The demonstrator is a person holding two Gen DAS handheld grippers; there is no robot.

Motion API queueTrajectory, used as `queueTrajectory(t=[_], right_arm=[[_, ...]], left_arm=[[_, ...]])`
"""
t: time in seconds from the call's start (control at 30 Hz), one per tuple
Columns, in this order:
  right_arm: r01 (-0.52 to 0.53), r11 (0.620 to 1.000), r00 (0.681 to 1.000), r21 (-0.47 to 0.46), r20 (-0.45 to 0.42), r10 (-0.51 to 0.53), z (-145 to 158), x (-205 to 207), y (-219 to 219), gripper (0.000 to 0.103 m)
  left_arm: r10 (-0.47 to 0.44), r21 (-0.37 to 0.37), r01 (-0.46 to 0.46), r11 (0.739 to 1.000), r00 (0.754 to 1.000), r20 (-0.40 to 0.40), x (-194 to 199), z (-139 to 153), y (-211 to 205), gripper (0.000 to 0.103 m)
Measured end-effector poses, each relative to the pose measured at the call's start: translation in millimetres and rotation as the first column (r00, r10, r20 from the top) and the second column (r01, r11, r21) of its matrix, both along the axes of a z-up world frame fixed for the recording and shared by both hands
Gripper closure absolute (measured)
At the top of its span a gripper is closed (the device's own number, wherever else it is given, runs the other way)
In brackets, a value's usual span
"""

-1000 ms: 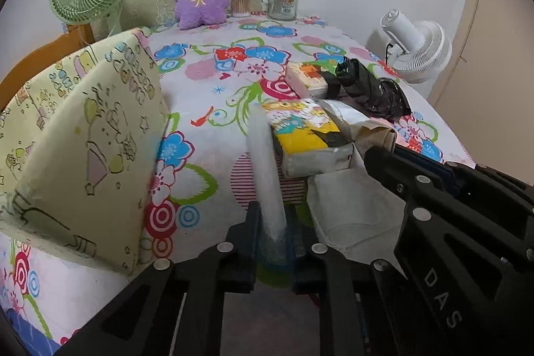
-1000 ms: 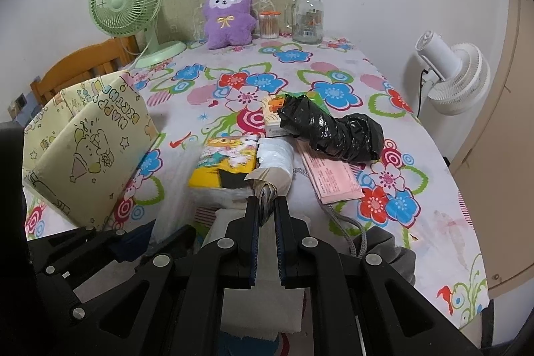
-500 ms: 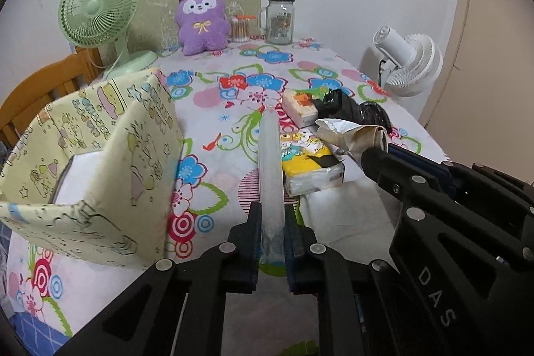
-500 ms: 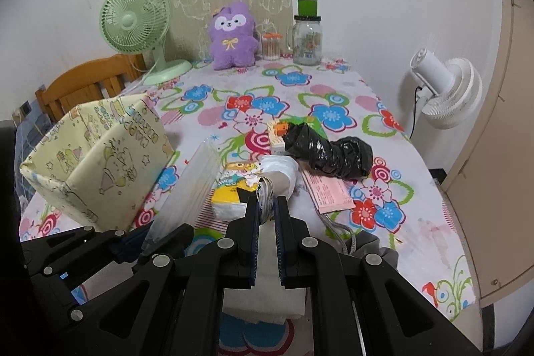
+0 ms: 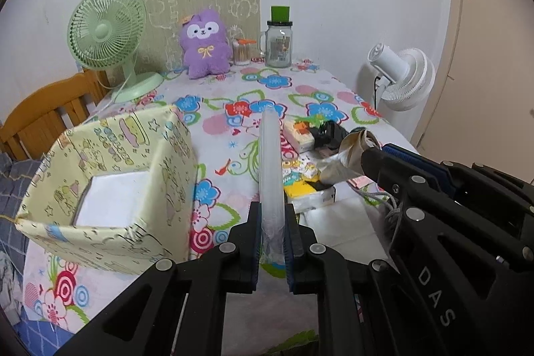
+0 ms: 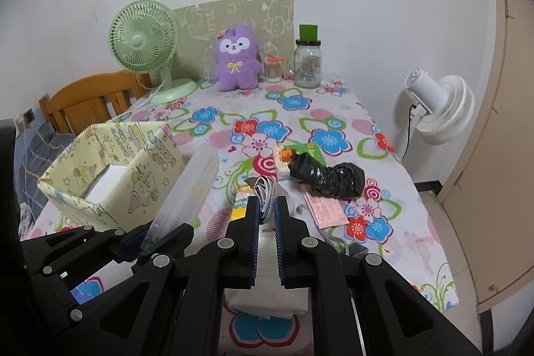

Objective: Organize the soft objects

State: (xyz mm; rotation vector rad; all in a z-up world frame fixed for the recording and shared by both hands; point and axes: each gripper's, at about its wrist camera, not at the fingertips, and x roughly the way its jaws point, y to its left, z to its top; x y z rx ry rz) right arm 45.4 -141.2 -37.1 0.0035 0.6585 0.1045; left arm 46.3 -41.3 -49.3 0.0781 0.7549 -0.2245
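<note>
fingers of the left gripper (image 5: 273, 234) are pinching the near end of a clear plastic sleeve (image 5: 271, 162), which sticks out stiffly away from the camera above the tabletop (image 6: 393, 216). fingers of the right gripper (image 6: 266, 216) are clamped on a crumpled roll of silvery-white wrapping (image 6: 264, 189), its loose end fanned out just past the tips. both loads look clear of the cloth, carried side by side, right gripper just beside the left.

as for progress, i'd call it early to middle. the yellow cartoon-print fabric box (image 5: 110, 186) stands open at the left edge of the tabletop with something flat and white (image 5: 111, 199) in the bottom, and plenty is left outside it: a yellow tissue pack (image 5: 308, 187), a small orange-and-white pack (image 6: 283, 160), a black plastic bag bundle (image 6: 328, 177), a pink paper slip (image 6: 328, 211), a folded white cloth (image 6: 267, 296) right under the right gripper. the purple plush toy (image 6: 237, 62) sits at the far end by the glass jar (image 6: 307, 60).

room to move: open floral cloth down the middle and far half. watch the box's near corner, it looks to overhang the table edge beside the wooden chair (image 6: 90, 95). the green fan (image 6: 147, 45) guards the far left, the white fan (image 6: 440, 109) stands off the right edge, and the long sleeve could easily clip the box wall on the way in.
</note>
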Motion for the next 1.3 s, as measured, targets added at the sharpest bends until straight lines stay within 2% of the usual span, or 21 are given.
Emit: queueTrajectory(t=[0.2,0.27,0.5,0.8,1.03,1.23,1.3], right_arm=[[0.006,1.000,1.000,-0.003,0.026,-0.006,15.7,-3.8,4.3,0.091],[0.007,1.000,1.000,-0.005,0.030,-0.007,19.1,-3.1,5.6,0.096],[0.004,1.000,0.999,-0.007,0.033,-0.004,25.8,3.6,11.2,0.097],[-0.025,1.000,0.998,-0.013,-0.050,0.024,-8.5,16.7,19.4,0.097],[-0.073,0.996,0.993,0.043,-0.086,0.077,-25.2,12.5,22.6,0.097],[-0.070,0.996,0.992,0.056,-0.106,0.075,-30.0,5.9,24.4,0.096],[-0.063,0.997,0.991,0.033,-0.114,0.067,-33.2,4.6,26.8,0.096]], left_arm=[[-0.004,-0.004,0.004,1.000,1.000,0.025,0.0,14.4,4.2,0.093],[-0.005,-0.006,0.005,1.000,1.000,0.027,-0.2,16.7,5.6,0.093],[-0.006,-0.017,0.006,1.000,1.000,0.025,7.3,20.9,10.2,0.094],[0.004,-0.037,-0.007,0.999,0.998,-0.059,11.9,-16.6,19.7,0.093],[0.018,-0.037,-0.021,0.999,0.997,-0.077,4.8,-30.8,22.3,0.093],[0.010,-0.033,-0.013,0.999,0.998,-0.067,-5.1,-32.6,23.3,0.093],[0.012,-0.033,-0.014,0.999,0.997,-0.071,-7.0,-34.9,24.8,0.093]])
